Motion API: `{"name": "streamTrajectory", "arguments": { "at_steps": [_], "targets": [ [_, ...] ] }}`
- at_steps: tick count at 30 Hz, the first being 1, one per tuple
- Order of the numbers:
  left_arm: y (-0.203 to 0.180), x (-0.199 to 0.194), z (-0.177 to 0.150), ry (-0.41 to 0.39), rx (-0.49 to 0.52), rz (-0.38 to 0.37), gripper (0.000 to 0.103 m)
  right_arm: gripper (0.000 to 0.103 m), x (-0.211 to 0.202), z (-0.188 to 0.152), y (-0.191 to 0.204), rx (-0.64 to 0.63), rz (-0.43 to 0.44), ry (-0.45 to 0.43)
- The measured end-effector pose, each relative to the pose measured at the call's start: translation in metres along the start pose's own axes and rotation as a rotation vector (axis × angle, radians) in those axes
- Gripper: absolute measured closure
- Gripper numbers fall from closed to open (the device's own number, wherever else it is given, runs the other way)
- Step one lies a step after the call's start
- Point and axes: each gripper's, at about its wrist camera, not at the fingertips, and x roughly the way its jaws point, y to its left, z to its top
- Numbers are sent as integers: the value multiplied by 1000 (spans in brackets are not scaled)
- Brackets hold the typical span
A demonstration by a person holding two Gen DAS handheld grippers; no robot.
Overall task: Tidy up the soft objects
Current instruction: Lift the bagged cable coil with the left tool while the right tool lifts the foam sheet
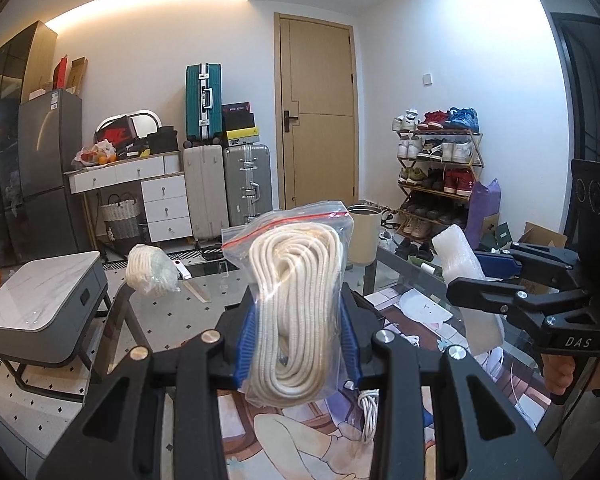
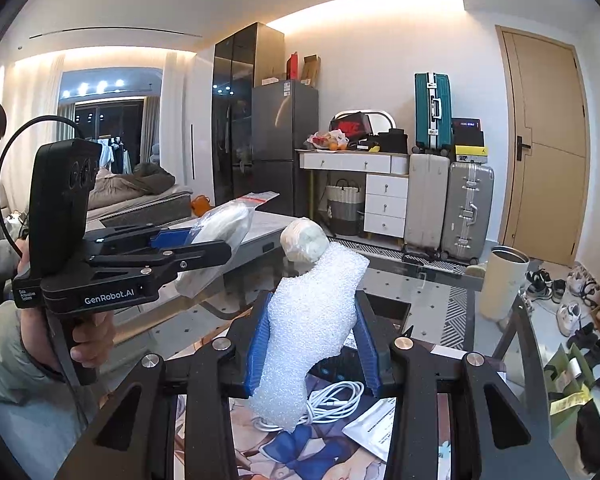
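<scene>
My left gripper (image 1: 298, 344) is shut on a clear zip bag of coiled cream rope (image 1: 296, 300), held upright above the glass table (image 1: 172, 316); the bag also shows in the right wrist view (image 2: 220, 232). My right gripper (image 2: 314, 344) is shut on a white foam sheet (image 2: 312, 320), held upright above the table; the foam sheet also shows in the left wrist view (image 1: 460, 256). A second bagged bundle of cream rope (image 1: 150, 268) lies on the far left part of the table, and it also shows in the right wrist view (image 2: 304, 244).
A white charging cable (image 2: 332, 402) and papers (image 2: 374, 428) lie on the printed mat below the grippers. A cream cylinder cup (image 1: 363, 236) stands at the table's far edge. A grey side table (image 1: 40, 312) stands left. Suitcases (image 1: 224, 188) and a shoe rack (image 1: 436, 176) are behind.
</scene>
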Motion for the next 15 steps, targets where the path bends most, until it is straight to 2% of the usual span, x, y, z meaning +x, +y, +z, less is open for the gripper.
{"name": "streamTrajectory", "arguments": {
  "at_steps": [6,15],
  "targets": [
    [-1,0,10,-27,-3,-5,68,64,5,10,-5,27,3,-13],
    [9,18,45,-79,-54,-19,68,64,27,49,-4,20,-11,-79]
  ]
}}
